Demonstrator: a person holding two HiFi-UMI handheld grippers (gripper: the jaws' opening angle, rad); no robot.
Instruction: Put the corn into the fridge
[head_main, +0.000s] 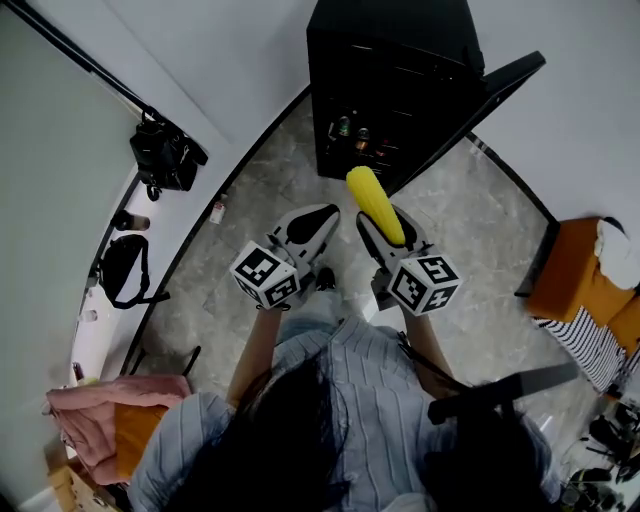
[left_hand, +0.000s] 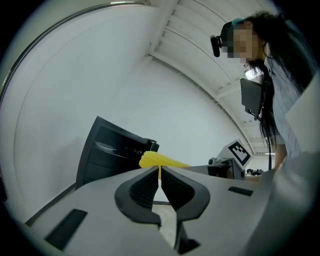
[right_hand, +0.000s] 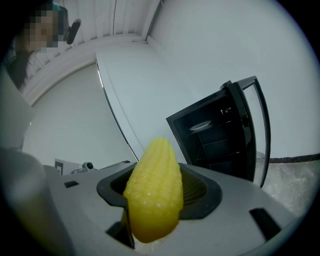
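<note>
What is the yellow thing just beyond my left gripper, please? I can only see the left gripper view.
Observer: It is the corn, held in the right gripper, whose jaws are closed on its sides.
Operator: Thank you. Is the fridge door open?
Observer: Yes, the fridge has its door swung wide, with the shelves showing.
Operator: Is there anything inside?
Observer: Small containers, perhaps cans, stand on one shelf.
</note>
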